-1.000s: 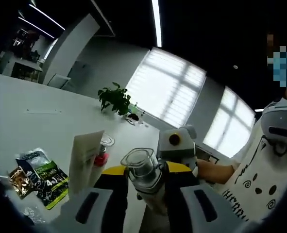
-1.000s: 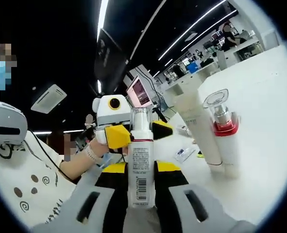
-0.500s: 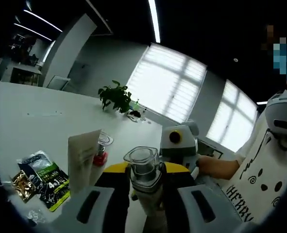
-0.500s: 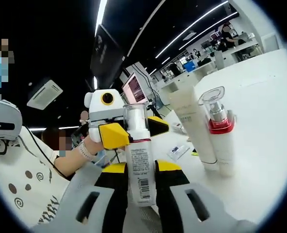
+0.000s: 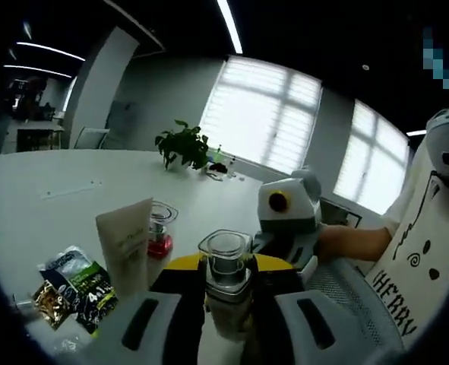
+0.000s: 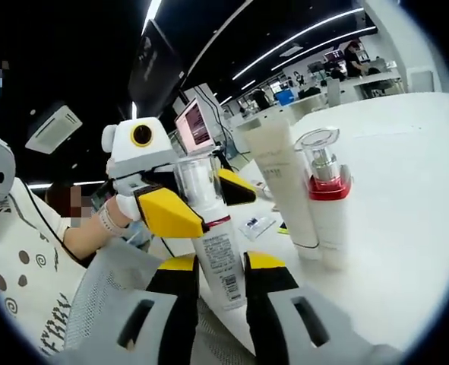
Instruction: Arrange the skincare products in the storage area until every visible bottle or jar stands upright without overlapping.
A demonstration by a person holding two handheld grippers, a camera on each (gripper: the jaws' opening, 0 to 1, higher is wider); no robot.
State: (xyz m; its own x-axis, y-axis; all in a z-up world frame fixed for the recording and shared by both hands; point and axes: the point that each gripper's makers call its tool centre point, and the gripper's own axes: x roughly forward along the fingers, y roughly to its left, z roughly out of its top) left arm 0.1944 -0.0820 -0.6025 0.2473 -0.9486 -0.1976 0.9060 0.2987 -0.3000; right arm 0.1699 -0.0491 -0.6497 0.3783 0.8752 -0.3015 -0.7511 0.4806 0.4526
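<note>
A white pump bottle with a clear cap (image 5: 227,255) stands between the yellow jaws of my left gripper (image 5: 228,272), which is shut on its top. In the right gripper view my right gripper (image 6: 218,268) is shut on the same bottle's labelled body (image 6: 218,255), and the left gripper (image 6: 201,200) reaches in from the left, its yellow jaws on either side of the cap. The right gripper (image 5: 285,213) shows behind the bottle in the left gripper view. A cream tube (image 5: 125,243) (image 6: 279,182) and a red-collared pump bottle (image 5: 160,232) (image 6: 323,194) stand upright side by side on the white table.
Snack packets (image 5: 74,287) lie on the white table (image 5: 49,205) at the left. A potted plant (image 5: 182,146) stands far back. A small sachet (image 6: 257,226) lies near the tube. A person in a white printed shirt (image 5: 418,266) is close at the right.
Both views have shifted with the hands. In the right gripper view the left gripper has come nearer and the held bottle leans more to the left. The tube and red-collared bottle have stayed upright.
</note>
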